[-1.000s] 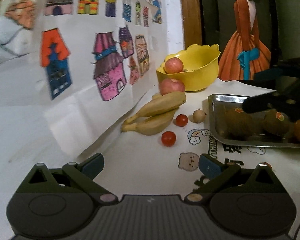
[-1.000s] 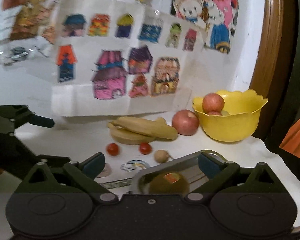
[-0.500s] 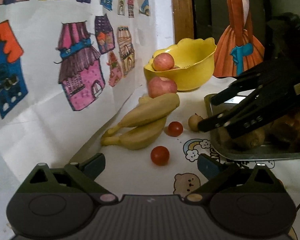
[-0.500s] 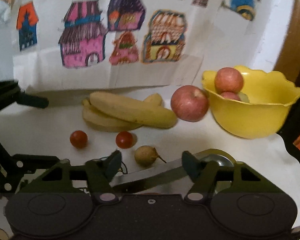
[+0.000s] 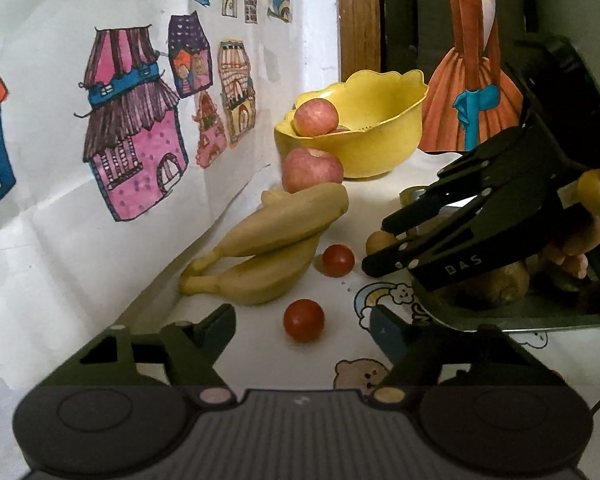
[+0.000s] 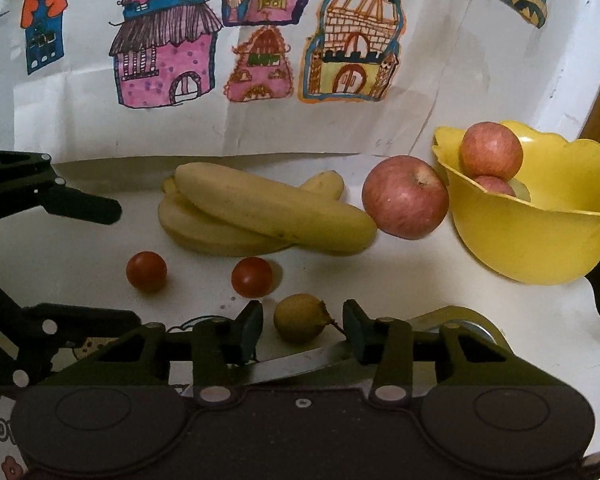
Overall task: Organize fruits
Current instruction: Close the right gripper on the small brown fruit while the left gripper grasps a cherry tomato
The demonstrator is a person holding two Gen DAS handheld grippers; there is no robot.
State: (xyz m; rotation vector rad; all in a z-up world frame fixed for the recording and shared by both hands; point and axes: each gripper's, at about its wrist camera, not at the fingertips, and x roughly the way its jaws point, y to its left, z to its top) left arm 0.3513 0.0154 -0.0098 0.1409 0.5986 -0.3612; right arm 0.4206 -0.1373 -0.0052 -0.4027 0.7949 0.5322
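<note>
Our right gripper [image 6: 302, 330] has its fingers apart on either side of the small brown fruit [image 6: 299, 317], not touching it. Our left gripper [image 5: 302, 322] is spread wide just short of a cherry tomato [image 5: 303, 319]. We see bananas [image 6: 260, 210] beside an apple [image 6: 405, 196] and the yellow bowl [image 6: 540, 236].

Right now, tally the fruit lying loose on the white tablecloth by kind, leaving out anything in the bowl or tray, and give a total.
Yellow bananas: 2
Small red cherry tomatoes: 2
Red apple beside the yellow bowl: 1
Small round tan fruit with a stem: 1
Total: 6
</note>
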